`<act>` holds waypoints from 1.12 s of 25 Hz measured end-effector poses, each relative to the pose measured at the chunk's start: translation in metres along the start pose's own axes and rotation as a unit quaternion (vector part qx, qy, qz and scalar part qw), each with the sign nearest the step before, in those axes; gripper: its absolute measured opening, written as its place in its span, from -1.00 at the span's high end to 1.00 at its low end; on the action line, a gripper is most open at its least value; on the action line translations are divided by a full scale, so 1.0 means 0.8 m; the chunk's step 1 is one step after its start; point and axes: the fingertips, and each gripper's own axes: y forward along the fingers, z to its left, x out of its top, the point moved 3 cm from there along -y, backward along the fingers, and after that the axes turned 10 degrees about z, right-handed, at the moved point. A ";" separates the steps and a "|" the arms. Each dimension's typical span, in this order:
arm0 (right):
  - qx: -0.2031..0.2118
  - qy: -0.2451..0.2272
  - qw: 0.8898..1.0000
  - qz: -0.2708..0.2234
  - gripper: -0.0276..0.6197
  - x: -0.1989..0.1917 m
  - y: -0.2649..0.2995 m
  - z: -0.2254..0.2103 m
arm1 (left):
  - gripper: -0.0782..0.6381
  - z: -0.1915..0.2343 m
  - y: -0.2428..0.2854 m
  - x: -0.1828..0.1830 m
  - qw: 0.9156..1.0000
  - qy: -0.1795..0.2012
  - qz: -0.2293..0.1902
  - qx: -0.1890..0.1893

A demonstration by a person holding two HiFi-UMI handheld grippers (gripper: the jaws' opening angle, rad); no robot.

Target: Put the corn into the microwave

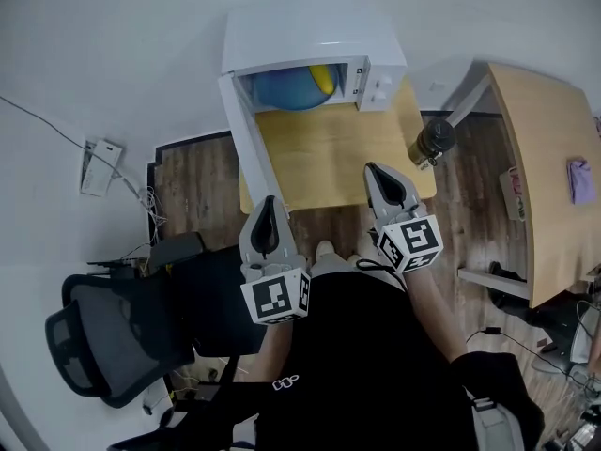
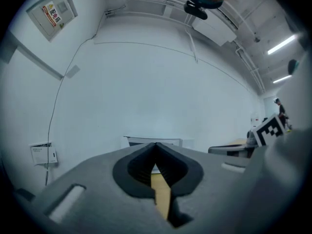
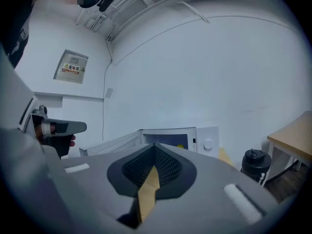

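The white microwave (image 1: 315, 40) stands at the back of a wooden table (image 1: 338, 153), its door (image 1: 252, 144) swung open to the left. Inside it a yellow corn (image 1: 325, 77) lies on a blue dish (image 1: 286, 88). My left gripper (image 1: 269, 199) hovers by the door's outer end, shut and empty. My right gripper (image 1: 373, 168) is over the table's front right part, also shut with nothing in it. In the right gripper view the shut jaws (image 3: 155, 146) point at the microwave (image 3: 195, 136), and the corn (image 3: 182, 146) shows in its opening. The left gripper (image 2: 156, 144) points level at the wall.
A dark bottle (image 1: 432, 142) stands at the table's right edge. A second wooden table (image 1: 549, 148) with a purple cloth (image 1: 581, 178) is further right. A black office chair (image 1: 108, 336) is at the lower left. A white box (image 1: 100, 165) with cables hangs on the wall.
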 end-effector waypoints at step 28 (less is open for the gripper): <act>-0.095 0.019 0.995 0.008 0.90 0.004 -0.010 -0.074 | 0.78 -0.007 0.252 -0.043 0.987 0.046 0.111 -0.107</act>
